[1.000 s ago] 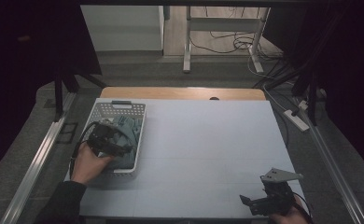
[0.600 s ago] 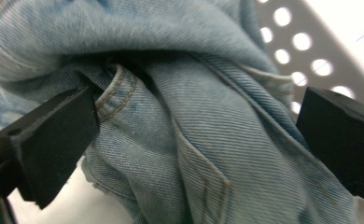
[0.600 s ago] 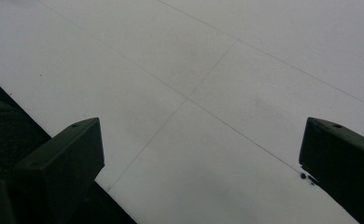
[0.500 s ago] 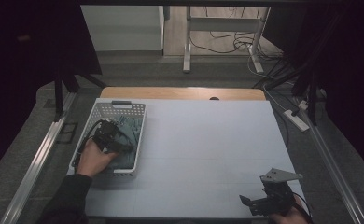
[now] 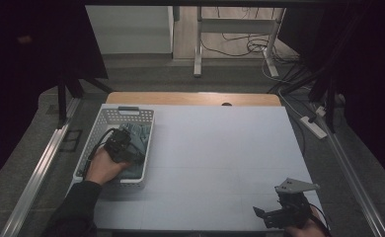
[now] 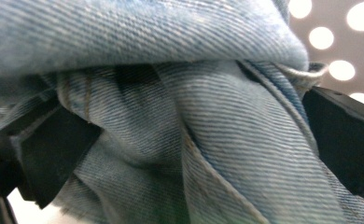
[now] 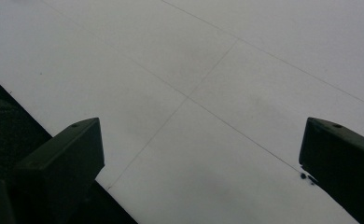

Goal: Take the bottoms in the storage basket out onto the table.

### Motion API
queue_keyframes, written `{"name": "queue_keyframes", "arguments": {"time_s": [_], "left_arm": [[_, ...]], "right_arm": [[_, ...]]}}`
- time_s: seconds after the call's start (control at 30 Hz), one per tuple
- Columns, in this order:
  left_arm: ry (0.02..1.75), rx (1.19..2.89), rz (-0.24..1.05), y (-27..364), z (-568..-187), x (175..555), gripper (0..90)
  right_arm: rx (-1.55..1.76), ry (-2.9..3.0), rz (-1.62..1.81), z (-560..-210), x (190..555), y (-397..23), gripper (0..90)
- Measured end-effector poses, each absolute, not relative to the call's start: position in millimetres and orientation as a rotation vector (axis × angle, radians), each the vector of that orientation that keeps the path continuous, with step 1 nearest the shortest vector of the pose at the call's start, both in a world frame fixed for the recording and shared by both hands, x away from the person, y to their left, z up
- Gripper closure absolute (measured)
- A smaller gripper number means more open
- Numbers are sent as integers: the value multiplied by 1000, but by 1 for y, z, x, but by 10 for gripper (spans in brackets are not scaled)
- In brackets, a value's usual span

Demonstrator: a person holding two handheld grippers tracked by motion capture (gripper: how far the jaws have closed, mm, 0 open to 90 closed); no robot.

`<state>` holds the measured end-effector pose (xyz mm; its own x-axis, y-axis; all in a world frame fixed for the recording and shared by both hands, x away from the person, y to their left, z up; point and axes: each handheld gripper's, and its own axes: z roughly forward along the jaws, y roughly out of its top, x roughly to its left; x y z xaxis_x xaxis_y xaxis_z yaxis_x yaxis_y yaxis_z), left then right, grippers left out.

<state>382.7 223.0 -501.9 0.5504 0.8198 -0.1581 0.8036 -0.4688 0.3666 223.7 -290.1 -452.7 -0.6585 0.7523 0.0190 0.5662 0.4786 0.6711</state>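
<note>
Over at the left side of the bench [image 5: 215, 163], a white perforated basket [image 5: 97, 129] sits lengthwise with its dark handle at the far end, and the person's left hand [image 5: 103, 165] reaches into it from the near side, holding the left tool [image 5: 126, 150] down among the folded blue-grey denim cloth [image 5: 138, 136] that lies inside. Seen from the left gripper view, that denim cloth [image 6: 180, 116] bulges in thick folds between the two black jaws, one jaw at the lower left and the other at the right edge, both pressed against the fabric, so the left tool is clamped on a bunched fold of it; the round holes of the basket wall [image 6: 353, 42] glow behind at the upper right. A black cable loops from the left tool over the basket's left rim. Well apart from all this, at the near right corner of the bench, the right tool [image 5: 267, 215] with its grey three-cornered plate on top rests low over the bare surface. From the right gripper view its two black jaws stand wide apart with nothing between them, only the pale bench [image 7: 208, 84] with its thin seam lines beneath, and the bench's dark edge at the lower left.
</note>
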Motion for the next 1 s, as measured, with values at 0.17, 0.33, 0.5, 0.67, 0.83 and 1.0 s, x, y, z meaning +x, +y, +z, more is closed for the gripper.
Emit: {"name": "queue_keyframes", "arguments": {"time_s": [0.17, 0.33, 0.5, 0.67, 0.83, 1.0], "left_arm": [[1333, 2394, 5, 223, -507, 386, 3], [1342, 2442, 7, 218, -507, 386, 101], [1367, 2458, 35, 216, -502, 383, 315], [1413, 2445, 28, 215, -498, 382, 499], [1462, 2398, -8, 219, -493, 382, 614], [1482, 2346, -12, 224, -489, 382, 643]], "right_arm": [[1116, 2455, 950, -453, 224, -290, 2], [1116, 2456, 949, -453, 224, -290, 2], [1114, 2459, 945, -453, 223, -289, 2], [1106, 2463, 942, -453, 223, -289, 2], [1100, 2460, 948, -453, 223, -289, 2], [1097, 2461, 949, -453, 223, -289, 2]]}}
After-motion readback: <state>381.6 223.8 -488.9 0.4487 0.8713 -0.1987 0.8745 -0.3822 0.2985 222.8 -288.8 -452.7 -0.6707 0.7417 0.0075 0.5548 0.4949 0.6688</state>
